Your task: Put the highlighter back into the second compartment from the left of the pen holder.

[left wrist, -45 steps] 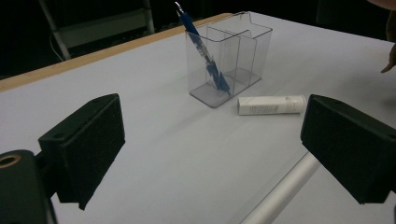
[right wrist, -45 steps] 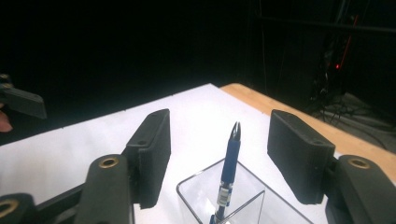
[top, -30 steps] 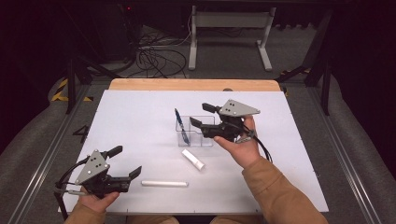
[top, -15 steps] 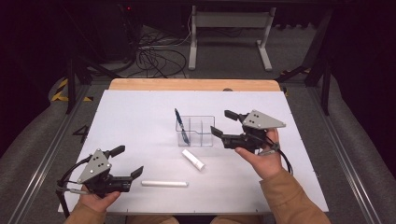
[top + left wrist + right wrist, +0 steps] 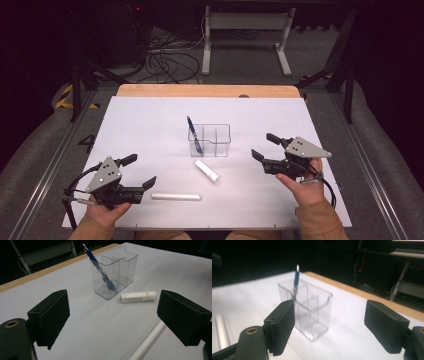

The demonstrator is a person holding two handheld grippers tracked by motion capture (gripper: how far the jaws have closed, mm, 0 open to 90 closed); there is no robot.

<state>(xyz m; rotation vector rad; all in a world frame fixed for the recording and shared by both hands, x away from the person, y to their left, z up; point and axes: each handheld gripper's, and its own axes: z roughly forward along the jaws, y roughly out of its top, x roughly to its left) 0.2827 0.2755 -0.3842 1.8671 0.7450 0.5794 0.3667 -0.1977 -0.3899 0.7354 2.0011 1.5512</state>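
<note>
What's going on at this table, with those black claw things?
A person sits at a white table with a black two-jaw gripper in each hand, apparently sorting items into a clear plastic compartment organizer. A blue pen already stands tilted in its left section. The right gripper, jaws open and empty, has pulled away from the organizer. The left gripper waits open beside a long silver tube. A short white tube lies in front of the organizer.

White table (image 5: 150, 120), clear organizer (image 5: 210, 140), white tube (image 5: 206, 171), silver rod (image 5: 176, 197)
</note>
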